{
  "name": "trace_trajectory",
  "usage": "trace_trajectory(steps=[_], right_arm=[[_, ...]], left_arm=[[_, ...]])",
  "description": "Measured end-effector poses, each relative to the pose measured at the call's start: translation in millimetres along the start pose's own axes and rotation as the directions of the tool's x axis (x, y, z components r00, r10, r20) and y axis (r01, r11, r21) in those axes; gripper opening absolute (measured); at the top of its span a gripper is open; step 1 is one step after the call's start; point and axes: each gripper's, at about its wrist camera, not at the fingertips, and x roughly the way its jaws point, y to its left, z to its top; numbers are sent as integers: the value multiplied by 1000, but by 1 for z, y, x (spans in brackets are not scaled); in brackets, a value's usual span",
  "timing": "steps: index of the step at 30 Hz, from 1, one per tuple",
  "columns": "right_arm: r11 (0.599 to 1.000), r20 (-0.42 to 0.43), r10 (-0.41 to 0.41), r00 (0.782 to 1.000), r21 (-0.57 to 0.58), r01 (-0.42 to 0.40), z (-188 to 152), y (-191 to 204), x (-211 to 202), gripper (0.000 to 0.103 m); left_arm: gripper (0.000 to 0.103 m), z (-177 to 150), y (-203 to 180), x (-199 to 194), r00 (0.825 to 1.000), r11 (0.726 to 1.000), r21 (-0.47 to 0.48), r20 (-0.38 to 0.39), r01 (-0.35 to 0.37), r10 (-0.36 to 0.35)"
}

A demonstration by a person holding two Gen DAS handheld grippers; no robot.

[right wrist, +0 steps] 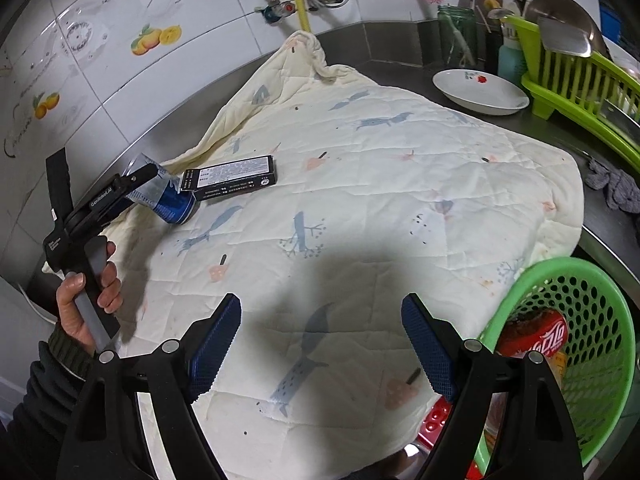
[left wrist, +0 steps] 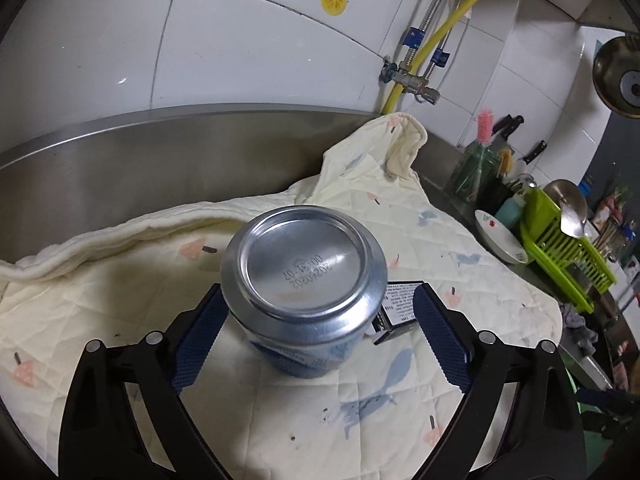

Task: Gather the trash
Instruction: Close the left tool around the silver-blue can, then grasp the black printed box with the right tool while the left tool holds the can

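A blue drink can (left wrist: 306, 276) lies on the cream quilted cloth (left wrist: 120, 288) with its silver bottom toward the left wrist camera. My left gripper (left wrist: 316, 328) is open, its blue pads on either side of the can; the left pad (left wrist: 200, 336) looks to touch it, the right pad stands apart. A dark small box (left wrist: 394, 314) lies just right of the can. In the right wrist view the can (right wrist: 176, 204), the box (right wrist: 230, 178) and the left gripper (right wrist: 132, 184) are at far left. My right gripper (right wrist: 320, 344) is open and empty above the cloth.
A green mesh basket (right wrist: 580, 360) with a red cola can (right wrist: 536, 338) stands at the cloth's right front corner. A white bowl (right wrist: 480, 92), a green dish rack (right wrist: 580, 84), knives and a grey rag (right wrist: 612, 188) are on the steel counter. Tiled wall with pipes behind.
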Motion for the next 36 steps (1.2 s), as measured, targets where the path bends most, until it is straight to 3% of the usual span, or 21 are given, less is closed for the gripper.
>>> trace_trajectory(steps=[6,15,24,33,36], right_arm=[[999,-20,10,1000,-30,-10,12,14,14,79],[978,-41,-6,999,-208,-2,33,53,47,79],[898,-77,13,997,-438,-45,67,83,102,79],[780,-152,80,985,-606,-156,114,98,161,84],[754,-187,137,973,-617,-225,130,100,177,87]], left_arm=[[69,-2,11,10,999,998,-45,-13,36,-36],[66,-10,14,6,998,999,-27,43,38,-37],[66,-9,10,5,999,1000,25,39,19,-20],[66,-8,10,5,999,999,48,50,3,-5],[66,-8,12,5,999,999,47,51,-1,-2]])
